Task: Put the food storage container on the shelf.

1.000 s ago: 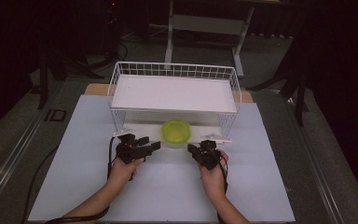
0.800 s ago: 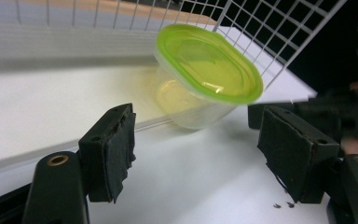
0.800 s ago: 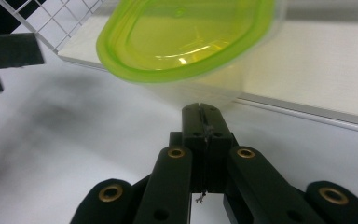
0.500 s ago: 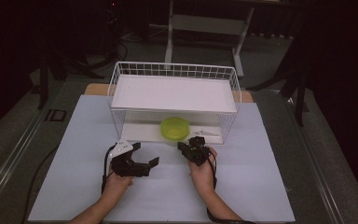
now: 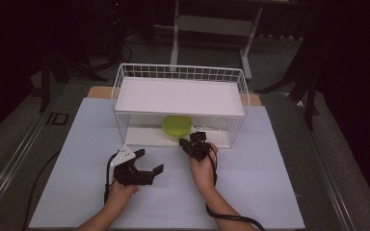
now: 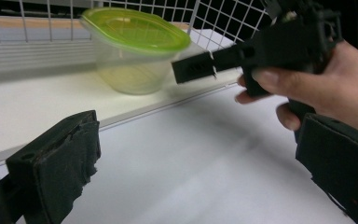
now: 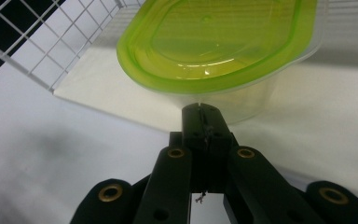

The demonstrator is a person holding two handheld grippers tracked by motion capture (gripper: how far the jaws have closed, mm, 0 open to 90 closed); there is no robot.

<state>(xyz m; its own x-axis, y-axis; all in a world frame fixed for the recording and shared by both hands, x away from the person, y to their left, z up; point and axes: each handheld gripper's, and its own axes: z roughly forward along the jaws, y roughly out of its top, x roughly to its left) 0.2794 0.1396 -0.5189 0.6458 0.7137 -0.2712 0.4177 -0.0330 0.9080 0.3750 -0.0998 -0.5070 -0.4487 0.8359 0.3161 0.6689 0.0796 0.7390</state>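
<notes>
The right hand (image 5: 203,166) reaches forward and holds the right gripper (image 5: 192,142) level, its jaws pressed together with nothing between them, tips just short of the green-lidded container (image 5: 177,125) on the lower shelf of the white wire rack (image 5: 180,96). Nearer the person, the left hand (image 5: 120,192) holds the left gripper (image 5: 150,162) low over the white table (image 5: 77,144), jaws spread wide and pointing right.

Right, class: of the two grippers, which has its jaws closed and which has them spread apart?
The right gripper, pointed at the green-lidded container, has its jaws pressed together. The left gripper, lower on the table, has jaws wide apart.
</notes>
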